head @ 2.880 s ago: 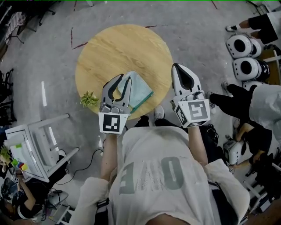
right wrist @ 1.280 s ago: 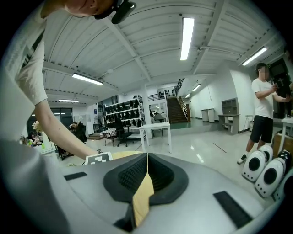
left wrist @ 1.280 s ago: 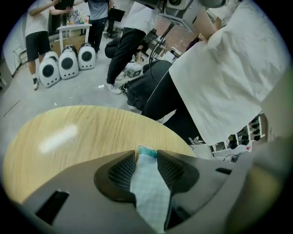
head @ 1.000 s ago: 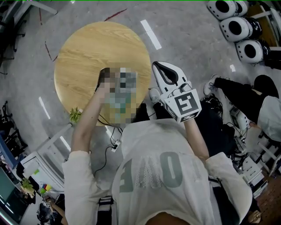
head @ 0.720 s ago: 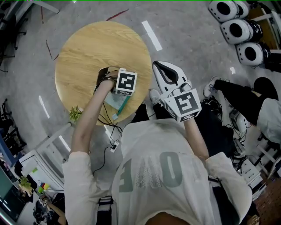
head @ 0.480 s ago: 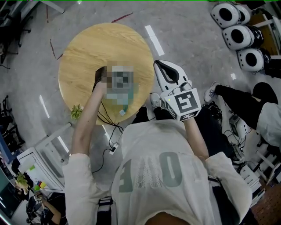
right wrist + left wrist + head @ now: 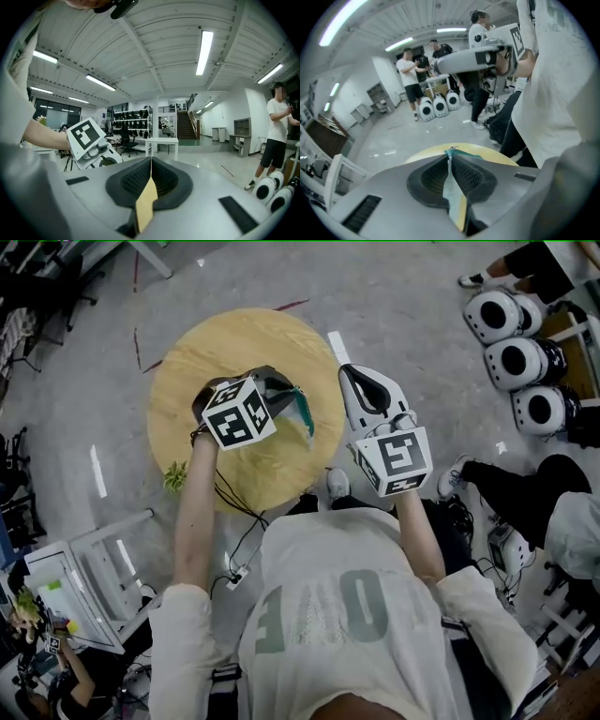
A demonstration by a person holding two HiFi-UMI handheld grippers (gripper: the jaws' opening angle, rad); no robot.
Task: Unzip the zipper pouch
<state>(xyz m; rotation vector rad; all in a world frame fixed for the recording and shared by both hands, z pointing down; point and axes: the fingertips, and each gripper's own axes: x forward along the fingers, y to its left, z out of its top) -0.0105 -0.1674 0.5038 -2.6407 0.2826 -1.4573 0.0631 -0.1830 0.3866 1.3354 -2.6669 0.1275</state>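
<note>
A pale teal zipper pouch (image 7: 304, 412) hangs over the round wooden table (image 7: 234, 343), lifted off its top. My left gripper (image 7: 286, 393) is shut on the pouch's edge; its jaws have just been closing, with the fabric between them. In the left gripper view the pouch (image 7: 452, 187) is pinched between the pads, and the zipper end (image 7: 451, 150) pokes out at the tips of the left gripper (image 7: 450, 155). My right gripper (image 7: 352, 373) is shut and holds nothing, to the right of the pouch and apart from it. The right gripper view shows the right gripper (image 7: 151, 160) with its jaws together and the left gripper's marker cube (image 7: 85, 133) beyond.
A small plant (image 7: 174, 474) sits at the table's near left edge. A cable (image 7: 234, 521) trails from my left arm to the floor. White round robots (image 7: 514, 357) stand at the right, and a person's legs (image 7: 506, 488) lie nearby. White furniture (image 7: 84, 549) is at the lower left.
My left gripper closed on the pouch and rose off the table with it, tilting as it came up. The right gripper rose a little.
</note>
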